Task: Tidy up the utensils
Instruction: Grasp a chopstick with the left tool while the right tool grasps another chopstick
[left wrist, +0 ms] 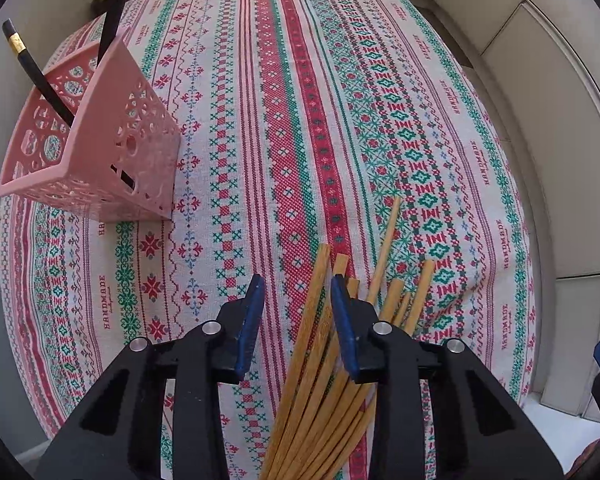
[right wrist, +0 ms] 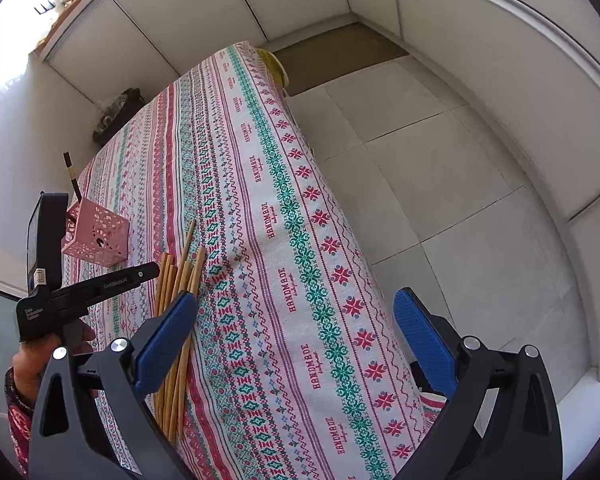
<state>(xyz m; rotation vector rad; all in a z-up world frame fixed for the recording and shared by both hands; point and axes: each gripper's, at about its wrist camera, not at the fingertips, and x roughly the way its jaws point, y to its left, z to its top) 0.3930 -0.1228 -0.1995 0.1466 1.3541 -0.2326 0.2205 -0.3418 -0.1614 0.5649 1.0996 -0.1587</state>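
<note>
Several bamboo chopsticks (left wrist: 320,380) lie in a loose bundle on the patterned tablecloth (left wrist: 260,120); they also show in the right wrist view (right wrist: 180,276). A pink perforated holder (left wrist: 96,148) stands at the left with two black chopsticks (left wrist: 40,76) in it; it also shows in the right wrist view (right wrist: 100,236). My left gripper (left wrist: 298,292) hovers open just above the bundle, one chopstick between its blue fingers, not clamped. My right gripper (right wrist: 296,320) is wide open and empty over the table's right edge.
The table's right edge (right wrist: 312,152) drops to a tiled floor (right wrist: 440,160). White cabinets (right wrist: 180,20) run behind and to the right. A dark bag (right wrist: 118,114) sits beyond the far end of the table.
</note>
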